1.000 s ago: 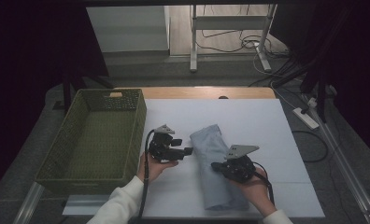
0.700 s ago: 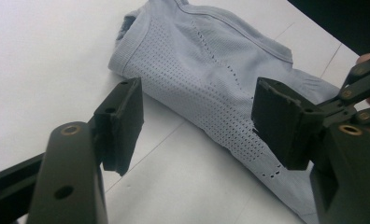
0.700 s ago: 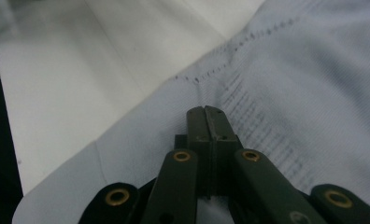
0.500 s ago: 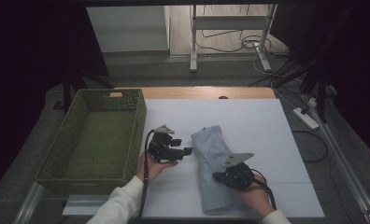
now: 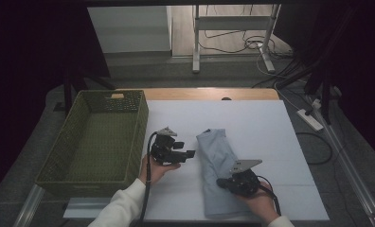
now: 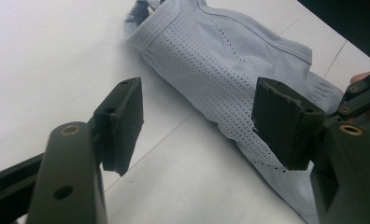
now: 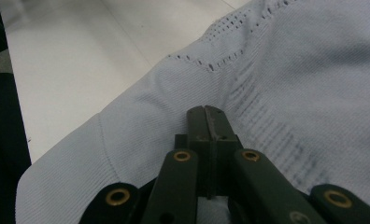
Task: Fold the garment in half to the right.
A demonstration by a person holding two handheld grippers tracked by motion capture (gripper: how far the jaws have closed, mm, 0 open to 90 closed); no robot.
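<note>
A folded pale blue-grey knit garment (image 5: pixel 217 158) lies lengthwise on the white table (image 5: pixel 256 118). My right gripper (image 5: pixel 222 182) rests on the garment's near end, pointing left. In the right gripper view its jaws (image 7: pixel 206 114) are shut tight, tips against the ribbed cloth (image 7: pixel 290 60), and I see no fold between them. My left gripper (image 5: pixel 189 153) is held just left of the garment, pointing at its side. In the left gripper view it (image 6: pixel 197 121) stands open above the table with nothing between the pads, the perforated garment (image 6: pixel 220 60) just beyond.
A deep green woven basket (image 5: pixel 138 127) stands at the left of the table, close behind my left hand. Beyond the table's far edge are a desk frame (image 5: pixel 195 42) and floor cables (image 5: pixel 252 45); a power strip (image 5: pixel 309 119) lies to the right.
My right gripper has sunk and come nearer, settling onto the garment's near end. My left gripper has kept still.
</note>
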